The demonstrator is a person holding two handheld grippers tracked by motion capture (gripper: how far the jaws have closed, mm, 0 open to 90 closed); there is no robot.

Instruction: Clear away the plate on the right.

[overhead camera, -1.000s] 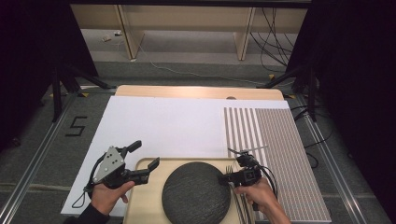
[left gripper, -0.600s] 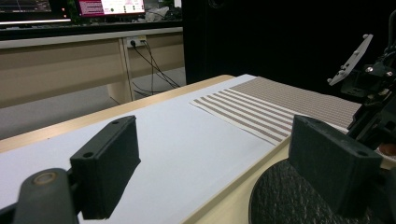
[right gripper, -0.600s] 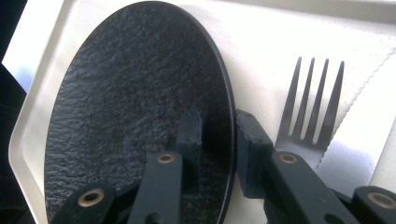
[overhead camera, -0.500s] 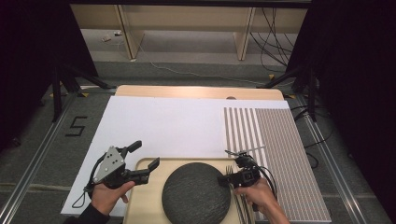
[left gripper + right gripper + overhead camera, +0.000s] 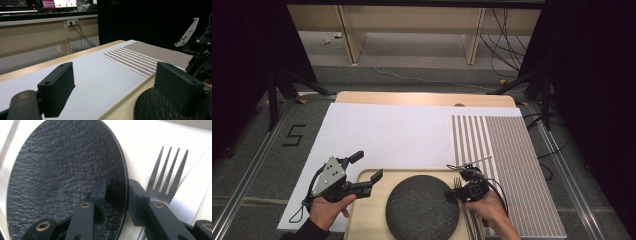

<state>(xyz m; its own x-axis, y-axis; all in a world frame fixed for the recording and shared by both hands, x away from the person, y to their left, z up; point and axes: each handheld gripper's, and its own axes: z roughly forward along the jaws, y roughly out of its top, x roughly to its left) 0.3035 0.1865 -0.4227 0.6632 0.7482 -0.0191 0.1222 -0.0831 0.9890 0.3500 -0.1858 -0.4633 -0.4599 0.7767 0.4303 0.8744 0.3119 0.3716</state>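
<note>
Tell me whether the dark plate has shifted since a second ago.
No. The dark plate sits at the same spot against the striped mat, with the fork beside it.

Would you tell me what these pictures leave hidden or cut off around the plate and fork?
- Fork handle: right gripper view, hidden behind the right gripper.
- Plate near edge: high view, cut off by the bottom edge.
- Utensils beside the fork: high view, too small to identify, partly under the hand.
</note>
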